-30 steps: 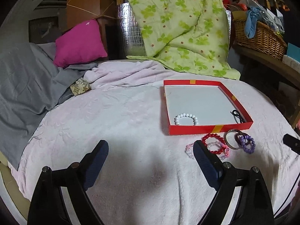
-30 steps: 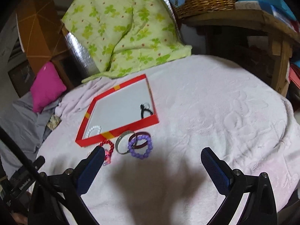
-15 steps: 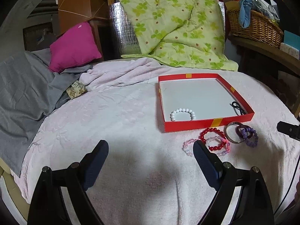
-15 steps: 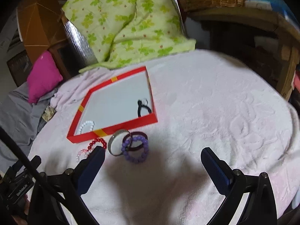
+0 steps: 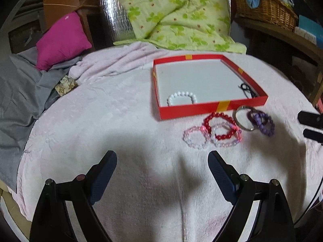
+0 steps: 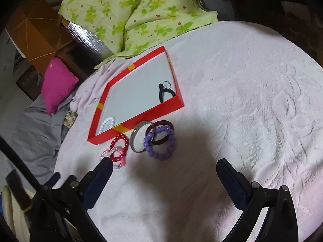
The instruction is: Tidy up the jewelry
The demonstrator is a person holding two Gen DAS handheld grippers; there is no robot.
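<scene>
Both our grippers, left (image 5: 162, 162) and right (image 6: 164, 166), hover jaws wide, empty; loose purple bead bracelet (image 6: 160, 142) awaits shallow red cardboard tray (image 6: 139, 117).

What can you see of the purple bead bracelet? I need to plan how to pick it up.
The purple bead bracelet is a closed loop of round, glossy lilac beads, lying flat on the pale pink blanket just outside the red box's near wall. It overlaps a dark maroon bangle and sits right beside a silver bangle, seemingly touching it. Neither gripper holds it; the right gripper hangs open just short of it.
</scene>
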